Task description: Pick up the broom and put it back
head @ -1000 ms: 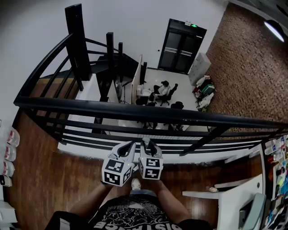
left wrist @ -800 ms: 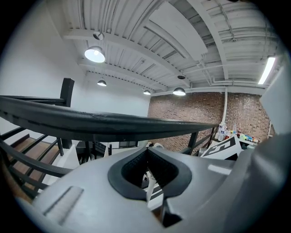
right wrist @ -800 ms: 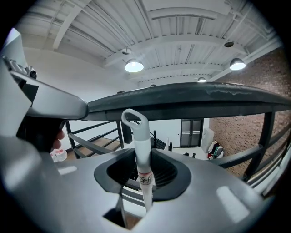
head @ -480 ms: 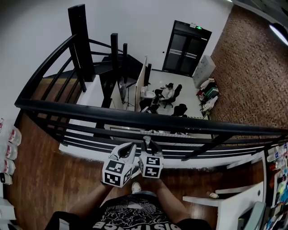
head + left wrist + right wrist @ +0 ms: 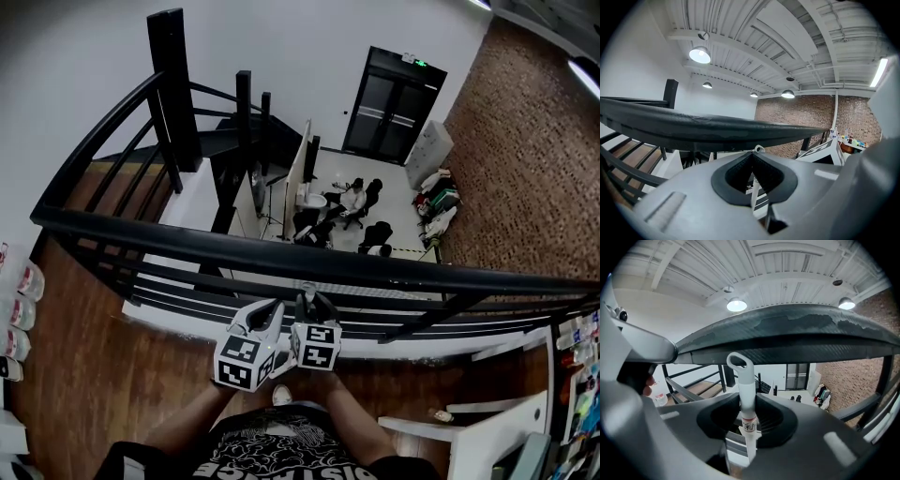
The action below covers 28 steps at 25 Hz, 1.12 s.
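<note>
Carry step: broom (image 5: 742, 380) is clamped upright in right tool (image 5: 744, 404), near railing (image 5: 281, 248). Left tool (image 5: 752, 154) is closed. Next: storage spot must be located.

Office building, viewed from a wood-floored mezzanine (image 5: 94, 375): black railing (image 5: 281, 253), seated people (image 5: 356, 197) below, brick wall (image 5: 525, 141), double doors (image 5: 394, 103).

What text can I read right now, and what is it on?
Label on the broom handle: handwritten characters, too blurred to read.
Green sign over the double door: too small to read.
Shirt print: letters cut off by the frame edge, unreadable.
</note>
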Motion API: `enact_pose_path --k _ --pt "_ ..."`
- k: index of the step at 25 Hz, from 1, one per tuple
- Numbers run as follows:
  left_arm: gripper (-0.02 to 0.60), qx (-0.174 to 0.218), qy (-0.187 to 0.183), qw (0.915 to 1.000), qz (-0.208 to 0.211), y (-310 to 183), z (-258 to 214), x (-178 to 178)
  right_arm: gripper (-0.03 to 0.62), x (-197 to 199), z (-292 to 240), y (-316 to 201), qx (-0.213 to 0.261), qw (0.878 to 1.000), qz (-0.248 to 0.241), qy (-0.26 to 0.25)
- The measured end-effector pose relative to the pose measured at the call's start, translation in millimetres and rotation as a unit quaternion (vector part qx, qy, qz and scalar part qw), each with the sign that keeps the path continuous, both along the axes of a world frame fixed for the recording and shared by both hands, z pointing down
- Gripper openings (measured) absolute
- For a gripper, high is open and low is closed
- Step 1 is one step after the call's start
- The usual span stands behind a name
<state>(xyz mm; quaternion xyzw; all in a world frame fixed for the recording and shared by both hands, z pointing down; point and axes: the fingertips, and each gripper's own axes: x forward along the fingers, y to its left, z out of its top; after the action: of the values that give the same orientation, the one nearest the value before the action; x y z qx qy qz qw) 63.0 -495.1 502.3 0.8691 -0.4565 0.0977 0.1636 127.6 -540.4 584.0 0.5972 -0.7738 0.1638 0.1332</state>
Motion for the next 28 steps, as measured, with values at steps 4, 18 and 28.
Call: enact_pose_path --k 4,18,28 --pt "0.003 -0.002 -0.001 1.0000 -0.003 -5 1 -4 0.098 -2 0 -8 0.000 1.000 -0.002 0.005" --pt "0.003 -0.006 0.001 1.0000 -0.001 -2 3 -3 0.139 -2 6 -3 -0.007 1.000 -0.012 0.006" --pt "0.003 -0.002 0.003 1.0000 0.004 21 -1 -10 0.141 1 -10 24 0.006 1.000 0.007 0.002"
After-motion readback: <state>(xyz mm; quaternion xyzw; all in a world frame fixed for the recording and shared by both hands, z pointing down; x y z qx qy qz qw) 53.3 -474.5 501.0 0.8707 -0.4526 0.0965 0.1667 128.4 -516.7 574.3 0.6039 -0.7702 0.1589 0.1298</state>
